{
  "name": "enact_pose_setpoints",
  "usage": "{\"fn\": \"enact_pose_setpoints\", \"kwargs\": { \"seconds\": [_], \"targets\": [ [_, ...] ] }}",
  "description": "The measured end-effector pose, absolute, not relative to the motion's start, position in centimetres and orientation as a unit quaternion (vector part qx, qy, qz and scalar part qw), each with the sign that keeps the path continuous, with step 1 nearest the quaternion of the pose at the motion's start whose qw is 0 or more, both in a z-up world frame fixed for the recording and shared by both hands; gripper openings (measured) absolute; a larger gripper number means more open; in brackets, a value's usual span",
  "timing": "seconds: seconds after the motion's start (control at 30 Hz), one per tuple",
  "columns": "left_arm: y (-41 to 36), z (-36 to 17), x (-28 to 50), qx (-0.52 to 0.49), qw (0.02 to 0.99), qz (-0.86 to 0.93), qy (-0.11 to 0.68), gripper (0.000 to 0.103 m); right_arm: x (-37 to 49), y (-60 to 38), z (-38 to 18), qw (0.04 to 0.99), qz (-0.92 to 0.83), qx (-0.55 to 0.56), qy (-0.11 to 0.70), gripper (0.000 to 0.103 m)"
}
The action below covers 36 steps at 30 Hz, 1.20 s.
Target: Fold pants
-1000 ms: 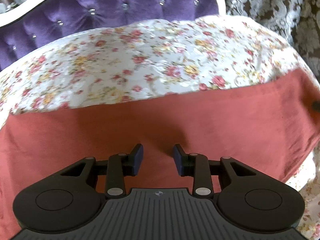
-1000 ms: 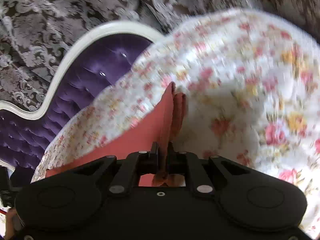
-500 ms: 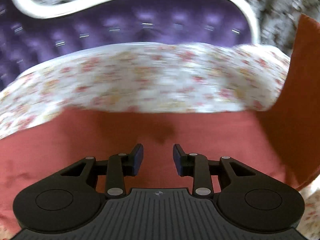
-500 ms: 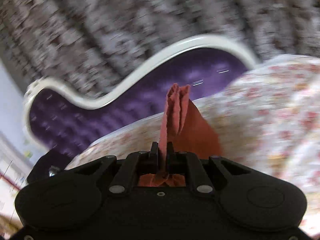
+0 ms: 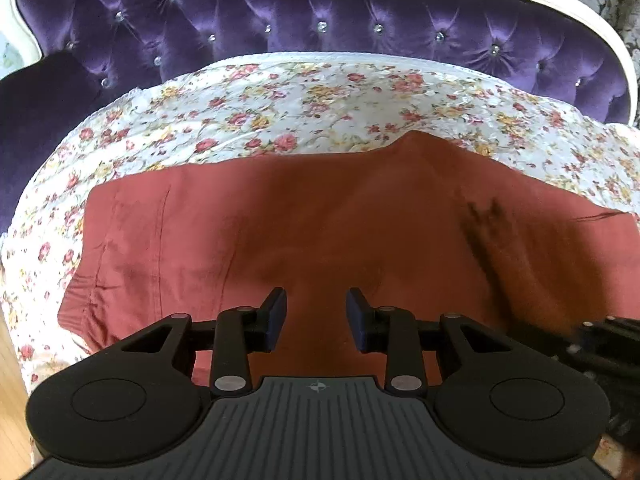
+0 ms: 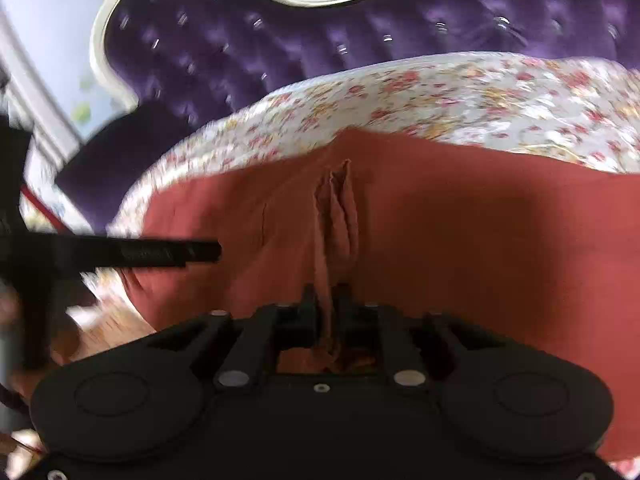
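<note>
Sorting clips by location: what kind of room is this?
Most likely a home bedroom: a purple tufted headboard with a white frame, a bed under a floral bedspread, and rust-red pants laid out on it.

- No readable text, labels, brands or nos. in either view.
- Only sign: small round crosshair mark on ribbed top of left gripper point(image 5: 316, 318) body, left wrist view; no letters w/ it.
- Right wrist view blurred; nothing legible.
</note>
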<state>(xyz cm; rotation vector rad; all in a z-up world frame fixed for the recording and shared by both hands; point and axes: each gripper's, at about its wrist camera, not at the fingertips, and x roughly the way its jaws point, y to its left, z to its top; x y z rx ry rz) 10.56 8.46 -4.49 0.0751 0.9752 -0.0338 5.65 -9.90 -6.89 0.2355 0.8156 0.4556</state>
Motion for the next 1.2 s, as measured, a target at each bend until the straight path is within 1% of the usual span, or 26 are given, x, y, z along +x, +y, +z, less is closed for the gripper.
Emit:
{"fn": "enact_pose_setpoints", "kwargs": {
  "seconds": [0.03, 0.1, 0.17, 0.23, 0.3, 0.33, 0.37, 0.4, 0.5, 0.6, 0.63, 0.67, 0.8, 0.83, 0.87, 0.9, 0.93, 1.07, 1.13, 1.2],
  "targets": [
    [8.6, -4.3, 10.6, 0.033, 0.884, -0.020, 0.467, 0.032, 5.3, -9.9, -6.6, 0.887, 0.227, 0.108, 0.388, 0.042],
    [8.1, -3.6, 10.5, 0.025, 0.888, -0.030, 0.458, 0.032, 4.3, -10.9, -5.1, 0.891, 0.247, 0.116, 0.363, 0.046],
    [7.7, -3.0, 10.1, 0.020, 0.893, -0.044, 0.447, 0.033, 3.4, -12.5, -3.8, 0.900, 0.250, 0.124, 0.335, 0.057],
    [6.7, -2.6, 10.1, 0.017, 0.898, -0.062, 0.436, 0.033, 2.9, -15.1, -2.9, 0.912, 0.224, 0.134, 0.316, 0.060],
    [5.1, -2.6, 10.1, 0.018, 0.898, -0.085, 0.432, 0.033, 3.6, -18.0, -3.2, 0.917, 0.175, 0.142, 0.329, 0.060],
    [4.4, -2.9, 10.1, 0.020, 0.896, -0.093, 0.434, 0.033, 4.1, -19.5, -3.7, 0.916, 0.147, 0.148, 0.342, 0.058],
    [3.7, -3.2, 10.1, 0.023, 0.893, -0.099, 0.438, 0.033, 4.5, -20.5, -4.3, 0.915, 0.123, 0.154, 0.351, 0.053],
    [3.0, -3.6, 10.1, 0.027, 0.891, -0.103, 0.442, 0.033, 4.8, -21.9, -5.0, 0.913, 0.094, 0.157, 0.364, 0.052],
    [1.9, -4.5, 9.3, 0.037, 0.888, -0.114, 0.445, 0.033, 4.6, -24.9, -6.7, 0.916, 0.019, 0.149, 0.371, 0.053],
    [1.7, -6.4, 9.4, 0.066, 0.876, -0.090, 0.469, 0.033, 4.4, -26.7, -7.5, 0.915, -0.009, 0.155, 0.373, 0.054],
    [2.0, -7.2, 9.7, 0.067, 0.870, -0.085, 0.480, 0.034, 4.3, -27.2, -7.7, 0.914, -0.009, 0.161, 0.373, 0.058],
    [2.4, -7.9, 9.8, 0.057, 0.868, -0.087, 0.486, 0.036, 4.2, -27.8, -7.9, 0.911, -0.003, 0.169, 0.376, 0.061],
    [3.7, -7.8, 10.0, 0.031, 0.869, -0.100, 0.484, 0.038, 4.9, -29.0, -8.9, 0.901, 0.039, 0.203, 0.381, 0.062],
    [4.0, -7.9, 10.0, 0.028, 0.869, -0.103, 0.483, 0.038, 5.1, -29.1, -9.1, 0.898, 0.053, 0.214, 0.380, 0.061],
    [4.1, -7.9, 9.9, 0.027, 0.869, -0.106, 0.482, 0.038, 5.4, -29.1, -9.1, 0.893, 0.064, 0.227, 0.383, 0.053],
    [4.2, -8.0, 9.9, 0.028, 0.870, -0.108, 0.480, 0.038, 5.5, -29.1, -9.1, 0.889, 0.074, 0.237, 0.386, 0.040],
    [4.3, -7.7, 9.7, 0.029, 0.871, -0.109, 0.478, 0.038, 5.9, -29.1, -9.1, 0.883, 0.089, 0.244, 0.391, 0.015],
    [3.7, -7.5, 9.7, 0.024, 0.875, -0.110, 0.471, 0.038, 5.5, -28.9, -6.7, 0.910, 0.075, 0.197, 0.357, 0.011],
    [2.9, -7.6, 10.1, 0.026, 0.876, -0.107, 0.470, 0.038, 6.1, -29.2, -6.0, 0.914, 0.059, 0.185, 0.356, 0.010],
    [2.0, -7.8, 10.1, 0.041, 0.880, -0.104, 0.463, 0.038, 6.8, -29.8, -6.7, 0.907, 0.049, 0.194, 0.370, 0.011]
  ]
}}
